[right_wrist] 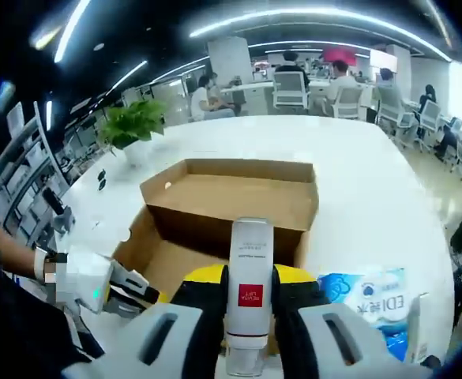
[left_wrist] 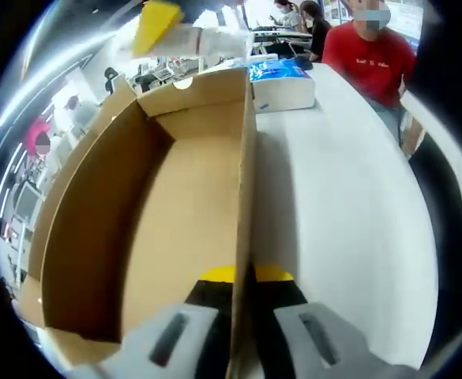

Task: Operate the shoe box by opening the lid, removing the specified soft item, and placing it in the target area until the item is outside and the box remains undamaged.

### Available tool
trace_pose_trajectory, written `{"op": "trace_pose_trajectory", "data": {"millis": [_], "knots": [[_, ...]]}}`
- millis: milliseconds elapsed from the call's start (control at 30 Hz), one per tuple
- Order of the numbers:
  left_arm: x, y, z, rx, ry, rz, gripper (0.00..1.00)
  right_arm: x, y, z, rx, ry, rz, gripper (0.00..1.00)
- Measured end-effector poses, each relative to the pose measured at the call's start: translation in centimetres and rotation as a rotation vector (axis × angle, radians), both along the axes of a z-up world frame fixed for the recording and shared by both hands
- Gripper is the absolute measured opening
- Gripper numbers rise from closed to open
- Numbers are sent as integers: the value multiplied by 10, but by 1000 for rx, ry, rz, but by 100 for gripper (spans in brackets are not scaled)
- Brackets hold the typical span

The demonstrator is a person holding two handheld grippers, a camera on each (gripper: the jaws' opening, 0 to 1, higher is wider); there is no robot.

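— Over the shoe box (right_wrist: 231, 201), what did the right hand-held gripper (right_wrist: 249, 316) have?
— A white tube w/ a red label (right_wrist: 249, 292), clamped between both jaws, held above the box's near wall. Looked like the item was already out of the box.
— And the left hand-held gripper (left_wrist: 238, 332)?
— Closed on the box's side wall (left_wrist: 245, 197), one jaw inside, one outside, pinning it to the white bench (left_wrist: 349, 213). Box interior showed bare cardboard, lid folded open.
— So which step?
— Prob. the carry-out: removal done, placing not yet.
— Next move?
— Swing the tube clear of the box rim and set it on the bench beside the box, maybe near the blue-and-white pack (right_wrist: 373, 304). Can't tell where the target area is. Left should keep a light grip so the wall doesn't crease.
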State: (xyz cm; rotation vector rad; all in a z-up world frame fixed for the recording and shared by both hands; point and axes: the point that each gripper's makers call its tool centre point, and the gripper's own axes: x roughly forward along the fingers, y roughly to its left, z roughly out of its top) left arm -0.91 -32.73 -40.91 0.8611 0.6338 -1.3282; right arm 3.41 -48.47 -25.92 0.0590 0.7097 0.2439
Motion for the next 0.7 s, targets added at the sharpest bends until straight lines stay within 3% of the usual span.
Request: {"op": "trace_pose_trajectory", "data": {"millis": [67,200,433,533,700], "knots": [[0,0,0,0,0,-1,3,-14,-29,7,-12,3,-55,20],[0,0,-1,0,-1,-2,3,-37,-93,6,-51,21,-160,20],[2,1,-4,1,-2,-6,3,-71,-184,1,-129,69,-251,20],[3,1,-6,1,-2,-2,3,-73,-212,-2,-133,85,-276,20],[2,1,-4,1,-2,-2,3,-73,-238,-25,-162,133,-264,20]]}}
